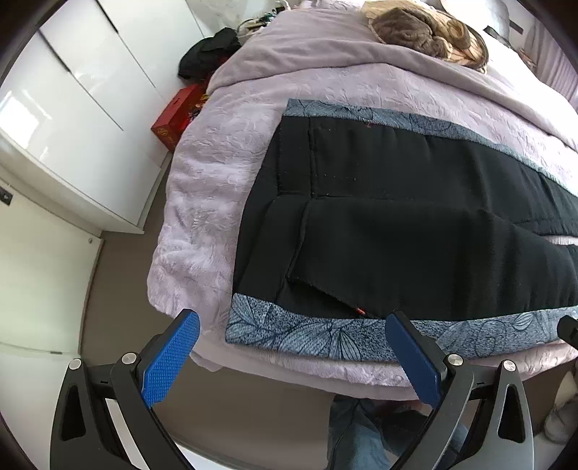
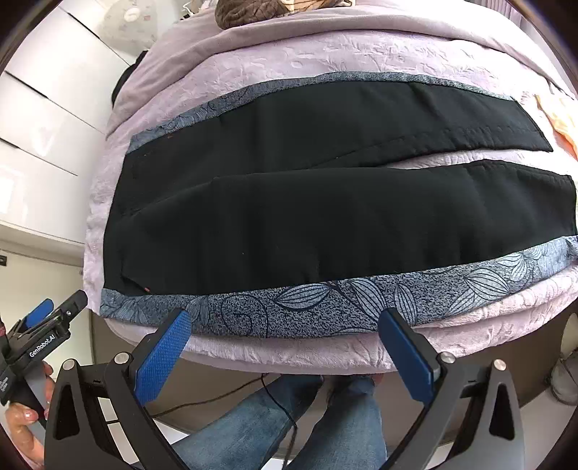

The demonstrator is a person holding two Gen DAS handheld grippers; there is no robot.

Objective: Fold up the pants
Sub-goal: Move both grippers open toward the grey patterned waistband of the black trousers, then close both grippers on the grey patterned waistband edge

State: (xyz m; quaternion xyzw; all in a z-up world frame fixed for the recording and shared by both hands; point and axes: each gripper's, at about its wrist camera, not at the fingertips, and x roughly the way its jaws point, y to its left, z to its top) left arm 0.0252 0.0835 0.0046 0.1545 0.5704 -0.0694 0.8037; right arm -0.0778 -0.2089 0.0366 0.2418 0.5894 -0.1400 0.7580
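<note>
Black pants (image 1: 397, 224) lie flat on a blue-grey leaf-print cloth (image 1: 307, 336) on the bed, waist to the left, legs running right. In the right wrist view the pants (image 2: 307, 224) show both legs spread apart with a strip of bedcover between them. My left gripper (image 1: 292, 325) is open and empty, hovering just off the near edge by the waist corner. My right gripper (image 2: 285, 321) is open and empty, above the near edge of the print cloth (image 2: 325, 303). The left gripper also shows in the right wrist view (image 2: 61, 311).
The lilac bedcover (image 1: 216, 173) covers the bed; a brown blanket (image 1: 422, 29) lies at the far end. White wardrobe doors (image 1: 72, 108) stand left. A red box (image 1: 177, 115) and dark clothes (image 1: 209, 50) sit beside the bed. The person's jeans-clad legs (image 2: 307, 426) stand below.
</note>
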